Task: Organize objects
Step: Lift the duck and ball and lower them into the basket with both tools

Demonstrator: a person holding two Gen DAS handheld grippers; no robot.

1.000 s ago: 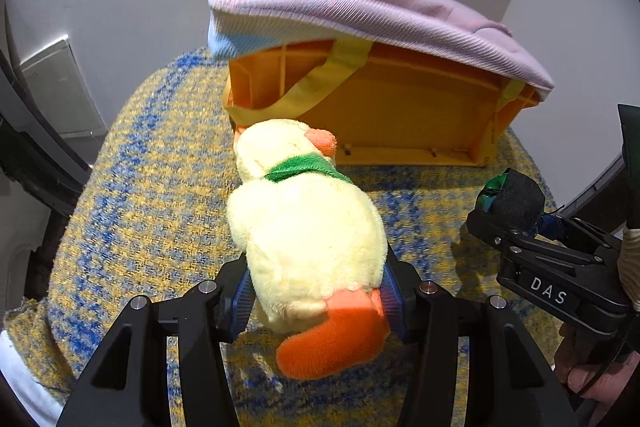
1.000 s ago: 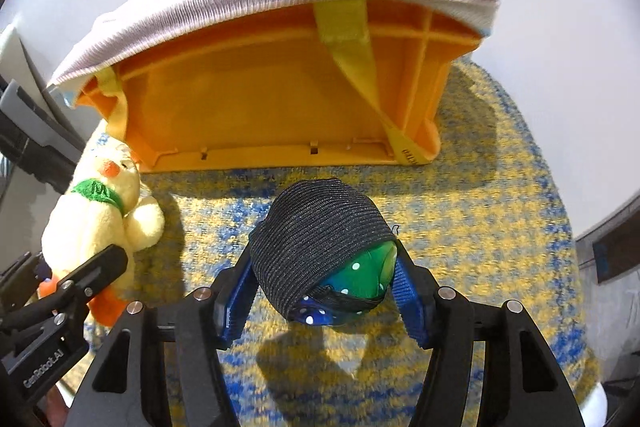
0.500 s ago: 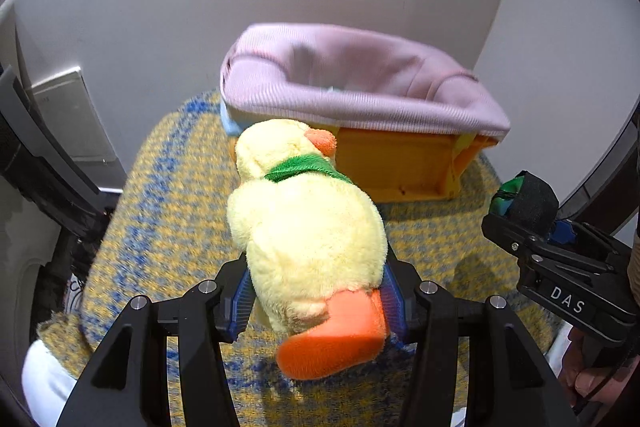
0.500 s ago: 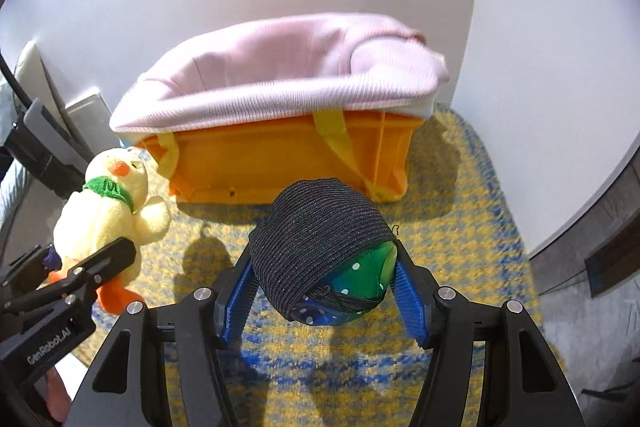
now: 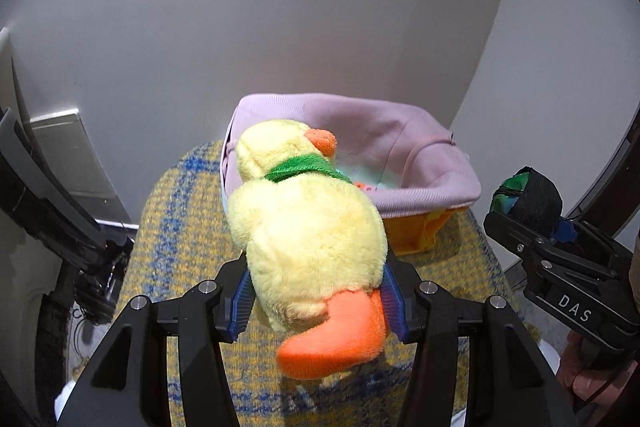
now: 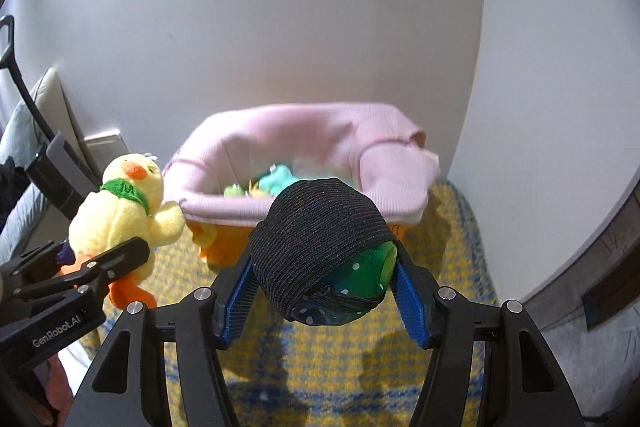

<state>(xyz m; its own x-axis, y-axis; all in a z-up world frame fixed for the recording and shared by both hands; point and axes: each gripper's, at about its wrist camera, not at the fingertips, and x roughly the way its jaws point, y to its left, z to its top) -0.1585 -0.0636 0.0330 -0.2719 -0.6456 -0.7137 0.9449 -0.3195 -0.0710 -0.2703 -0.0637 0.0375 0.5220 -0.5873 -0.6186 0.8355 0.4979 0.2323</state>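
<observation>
Both grippers rising above pink-lined orange basket (image 6: 304,151): left gripper (image 5: 316,297) clamping yellow plush duck (image 5: 308,227), right gripper (image 6: 324,297) clamping black-banded green bundle (image 6: 324,251); interior now showing, drop-in nearing.

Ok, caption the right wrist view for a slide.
Right gripper holds a black-banded green bundle before the pink-lined orange bin; left gripper holds a yellow plush duck alongside.
</observation>
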